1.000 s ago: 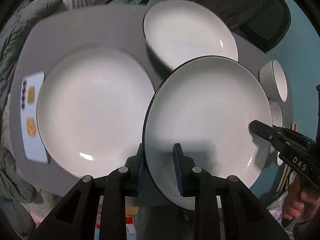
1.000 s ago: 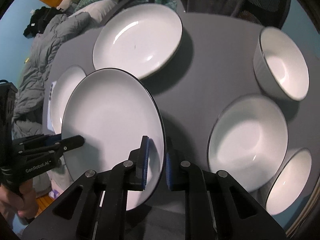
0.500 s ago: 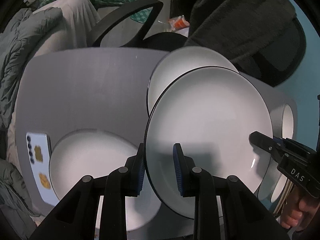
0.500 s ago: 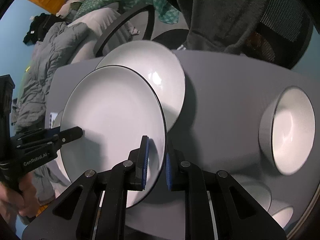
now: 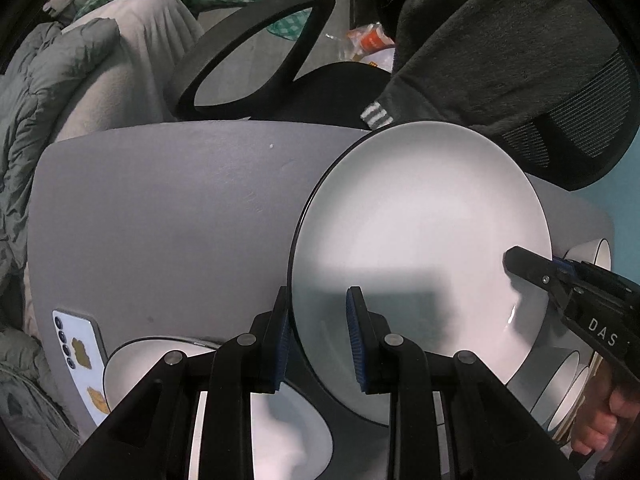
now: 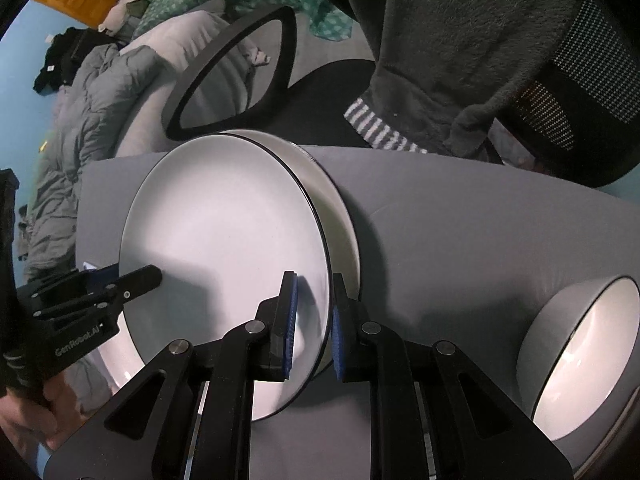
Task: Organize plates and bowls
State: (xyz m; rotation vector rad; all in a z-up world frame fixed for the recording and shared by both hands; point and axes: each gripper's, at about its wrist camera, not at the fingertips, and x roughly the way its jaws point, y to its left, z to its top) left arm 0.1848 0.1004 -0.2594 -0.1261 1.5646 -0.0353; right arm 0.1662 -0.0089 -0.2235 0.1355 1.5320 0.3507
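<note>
A white plate with a thin black rim point(image 5: 420, 240) hangs between both grippers above the grey table point(image 5: 180, 220). My left gripper point(image 5: 316, 300) is shut on its left rim. At the opposite rim my right gripper point(image 6: 314, 292) is shut on it too, and shows in the left wrist view as a black jaw point(image 5: 510, 258). In the right wrist view the held plate point(image 6: 224, 240) covers most of a second white plate point(image 6: 340, 208) that lies at the table's far edge. Whether the two plates touch I cannot tell. A larger white plate point(image 5: 152, 356) lies near the bottom of the left wrist view.
A white bowl point(image 6: 580, 352) sits on its side at the right, with more bowls point(image 5: 572, 392) beyond the held plate. A phone point(image 5: 80, 352) lies at the table's left edge. A black chair armrest point(image 5: 256, 52) and a person in dark fleece point(image 5: 480, 40) are behind the table.
Both grippers carried the plate toward the table's far edge until it covers the second plate. The large plate and the bowls slid down and out of the views.
</note>
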